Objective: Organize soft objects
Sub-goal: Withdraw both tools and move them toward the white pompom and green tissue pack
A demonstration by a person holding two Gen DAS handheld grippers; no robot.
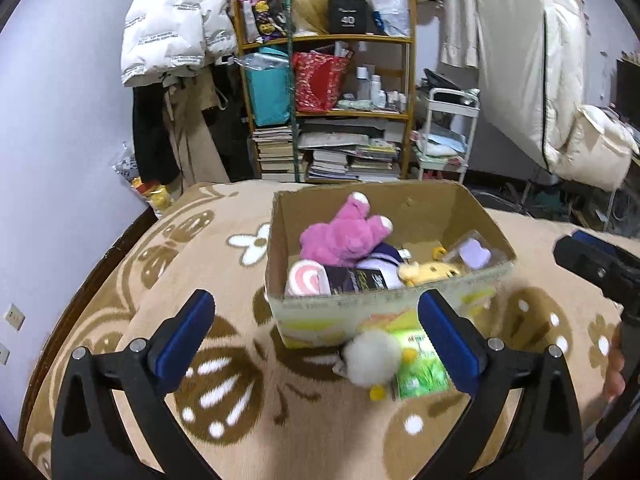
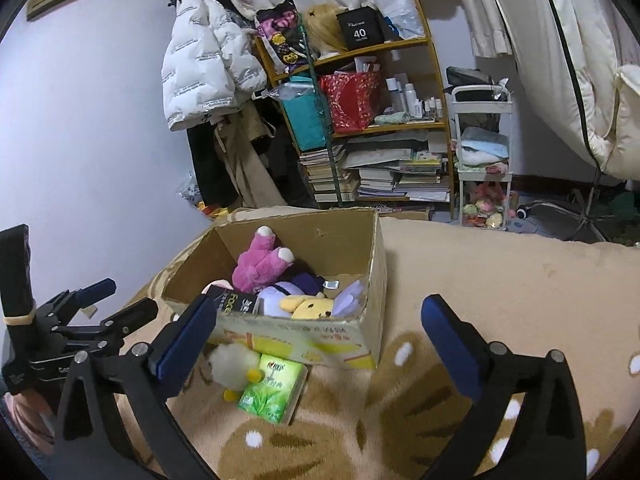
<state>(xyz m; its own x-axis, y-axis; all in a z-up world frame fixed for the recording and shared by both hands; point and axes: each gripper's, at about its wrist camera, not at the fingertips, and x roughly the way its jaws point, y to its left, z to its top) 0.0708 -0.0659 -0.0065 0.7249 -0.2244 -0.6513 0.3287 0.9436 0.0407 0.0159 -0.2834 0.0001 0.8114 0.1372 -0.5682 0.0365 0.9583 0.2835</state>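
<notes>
A cardboard box (image 1: 384, 304) (image 2: 372, 264) stands on the beige patterned blanket. It holds a pink plush (image 1: 344, 236) (image 2: 260, 264), a yellow plush (image 1: 424, 272) (image 2: 308, 306), a purple-white plush (image 2: 276, 294) and a pink-white roll (image 1: 306, 278). A white duck plush (image 1: 374, 356) (image 2: 234, 364) and a green tissue pack (image 1: 420, 364) (image 2: 274, 386) lie on the blanket against the box front. My left gripper (image 1: 316, 332) (image 2: 112, 300) is open and empty, hovering before the duck. My right gripper (image 2: 320, 332) (image 1: 592, 256) is open and empty, to the right of the left one.
The blanket (image 1: 224, 392) (image 2: 500, 280) covers a bed. Behind it stand a cluttered wooden shelf (image 1: 332, 108) (image 2: 372, 120), a white cart (image 1: 444, 136) (image 2: 484, 152) and a hanging white puffer jacket (image 1: 172, 24) (image 2: 204, 64). A purple wall (image 1: 60, 120) is on the left.
</notes>
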